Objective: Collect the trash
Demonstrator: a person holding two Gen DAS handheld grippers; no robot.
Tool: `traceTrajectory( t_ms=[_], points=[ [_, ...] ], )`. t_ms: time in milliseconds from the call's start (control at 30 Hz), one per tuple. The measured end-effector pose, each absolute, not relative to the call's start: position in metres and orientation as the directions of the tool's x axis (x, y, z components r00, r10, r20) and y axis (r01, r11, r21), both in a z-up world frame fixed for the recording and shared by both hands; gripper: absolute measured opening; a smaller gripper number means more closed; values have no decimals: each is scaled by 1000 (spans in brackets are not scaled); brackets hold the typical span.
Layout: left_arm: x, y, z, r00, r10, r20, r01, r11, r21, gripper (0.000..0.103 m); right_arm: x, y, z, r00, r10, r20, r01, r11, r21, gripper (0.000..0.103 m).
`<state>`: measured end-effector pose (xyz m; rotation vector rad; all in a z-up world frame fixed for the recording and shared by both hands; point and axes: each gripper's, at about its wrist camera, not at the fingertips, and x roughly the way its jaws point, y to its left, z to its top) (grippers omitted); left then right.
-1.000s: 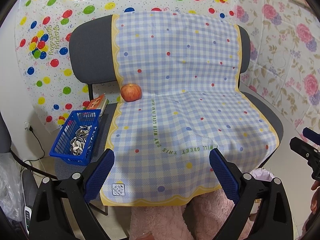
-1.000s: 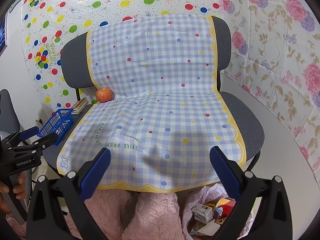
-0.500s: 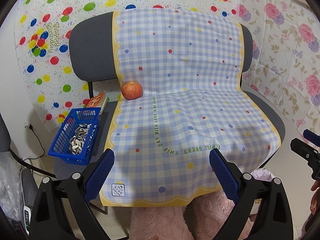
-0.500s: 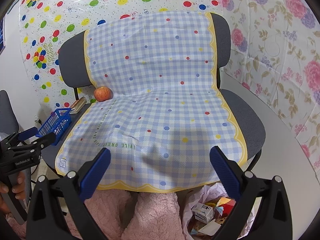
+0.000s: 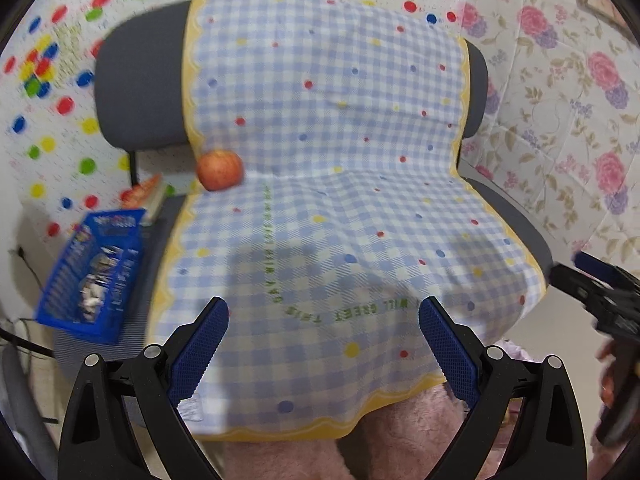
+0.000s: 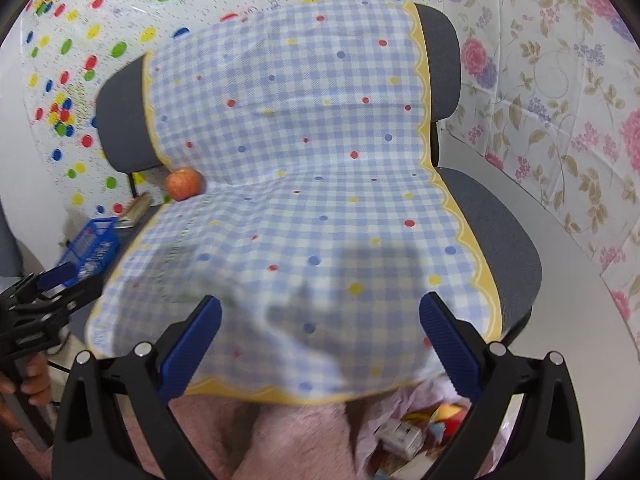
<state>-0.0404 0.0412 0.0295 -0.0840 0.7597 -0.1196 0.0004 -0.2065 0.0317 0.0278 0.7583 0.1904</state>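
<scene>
A grey chair (image 5: 136, 92) (image 6: 492, 216) is draped with a blue-checked dotted cloth (image 5: 332, 184) (image 6: 304, 184). A red apple (image 5: 219, 169) (image 6: 184, 184) rests at the back left of the seat. My left gripper (image 5: 323, 340) hangs open over the cloth's front edge, holding nothing. Over the front of the cloth, my right gripper (image 6: 320, 340) is open and empty too. A pink bag of trash (image 6: 416, 432) with small cartons lies on the floor below the right gripper. Each gripper shows at the edge of the other's view, held by a hand.
A blue basket (image 5: 96, 268) (image 6: 90, 242) holding small pale shells sits on the seat's left edge, with books (image 5: 146, 196) behind it. Pink fluffy fabric (image 5: 304, 460) lies under the front of the seat. Dotted and floral sheets cover the walls.
Both grippers have moved forward and closer to the chair, so the seat now looms larger. Both stay open. The apple and basket have not moved.
</scene>
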Motion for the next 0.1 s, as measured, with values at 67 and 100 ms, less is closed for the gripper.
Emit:
traceTrajectory(
  t_ms=[67,100],
  points=[
    [-34,40,26,724,-167,-669,98,985,-140,97,34,-213,18,709,151,-689,-142,987,69,97],
    [-34,40,25,737,-174,-653,102,984,-147,97,47,-215,14,711,145,-688,-141,988,62,97]
  ],
)
